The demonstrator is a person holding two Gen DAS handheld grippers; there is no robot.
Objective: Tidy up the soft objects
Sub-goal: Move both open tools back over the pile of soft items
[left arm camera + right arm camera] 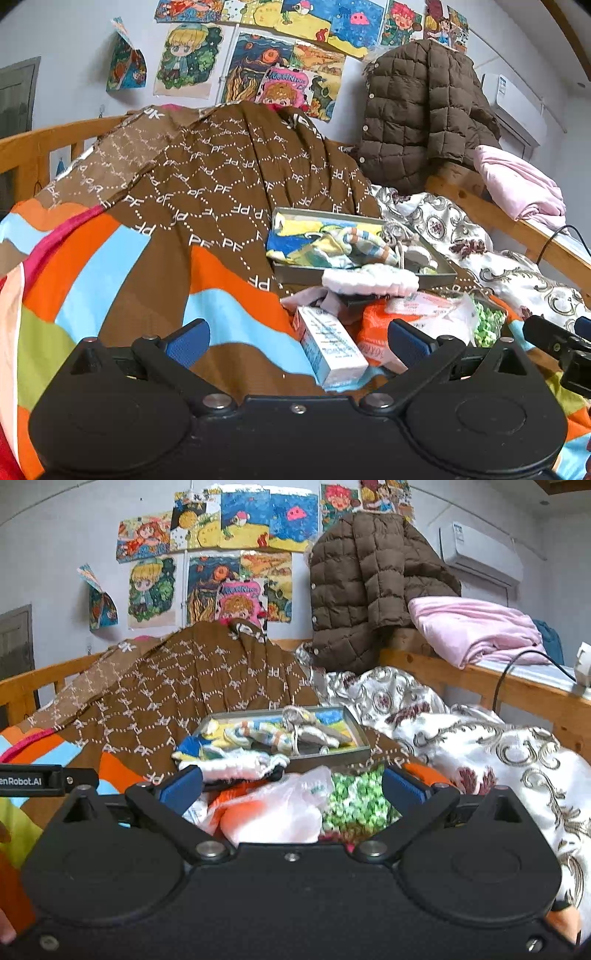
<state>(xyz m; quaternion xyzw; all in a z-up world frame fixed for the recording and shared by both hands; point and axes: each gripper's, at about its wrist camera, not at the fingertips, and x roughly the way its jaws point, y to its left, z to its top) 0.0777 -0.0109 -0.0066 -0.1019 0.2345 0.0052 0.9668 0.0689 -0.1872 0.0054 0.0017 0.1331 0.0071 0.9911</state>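
A grey metal tray (373,277) (328,755) sits on the bed with striped socks (364,245) (258,734) and other small cloth pieces inside. A white fluffy band (369,282) (236,766) lies against its near rim. In front lies a pile: a white-blue carton (332,350), a crinkled plastic bag over something orange (280,808) (424,314), and a green-white knitted piece (354,797) (487,325). My left gripper (297,341) is open over the carton. My right gripper (291,786) is open over the bag and knitted piece, holding nothing.
A brown patterned quilt (229,177) and a striped colourful blanket (110,280) cover the bed to the left. A white floral blanket (480,746) lies right. A brown puffer jacket (369,579) and pink folded cloth (476,627) rest on the wooden rail (517,694).
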